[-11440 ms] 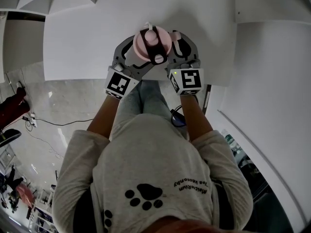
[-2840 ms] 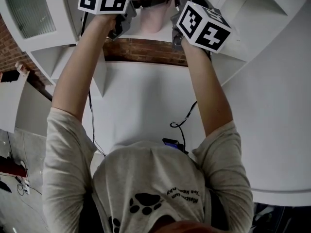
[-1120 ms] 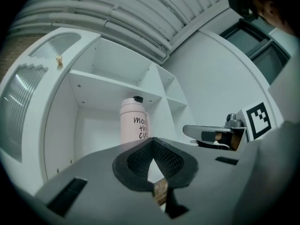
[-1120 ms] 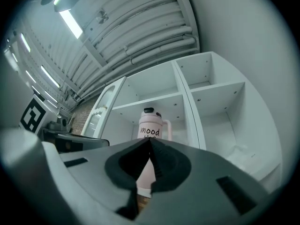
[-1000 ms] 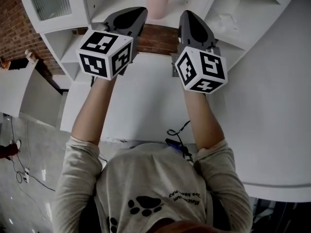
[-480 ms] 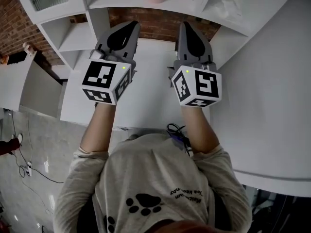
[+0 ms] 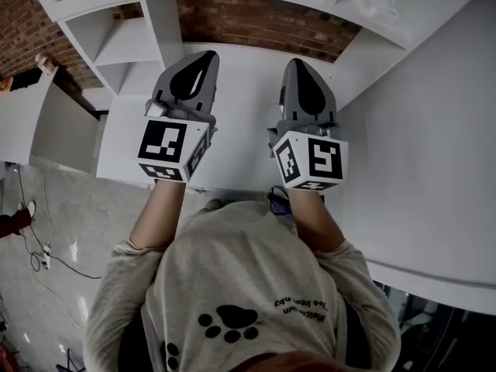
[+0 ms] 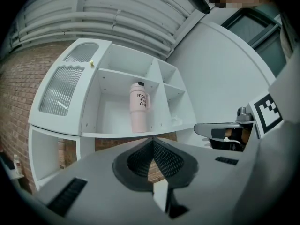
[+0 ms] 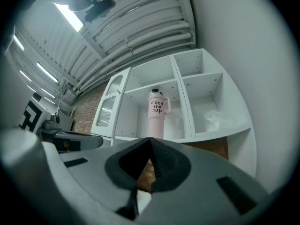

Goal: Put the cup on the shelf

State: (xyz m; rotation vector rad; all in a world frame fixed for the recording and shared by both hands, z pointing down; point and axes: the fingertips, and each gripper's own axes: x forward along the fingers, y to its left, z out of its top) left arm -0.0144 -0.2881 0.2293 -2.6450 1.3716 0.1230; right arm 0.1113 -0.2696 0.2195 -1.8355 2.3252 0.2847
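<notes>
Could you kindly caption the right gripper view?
Pink cup stands upright on the white shelf; the shut, empty right gripper points toward it.

Right gripper [image 9: 150, 140]: jaws pressed together, tips meeting, nothing between them. Beyond the tips is a white shelf unit [image 9: 202, 133] on a brick wall [image 9: 87, 110]. Pink cup [image 9: 157, 112] stands upright on the board of the middle compartment, clear of the jaws, with a dark lid on top, black lettering facing the camera and its handle to the right. The compartment to its right holds a crumpled white item [image 9: 214, 120], kind unclear. Frosted door [image 9: 107, 108] at the unit's left end. Left gripper [image 9: 99, 142] shows at the left edge.
</notes>
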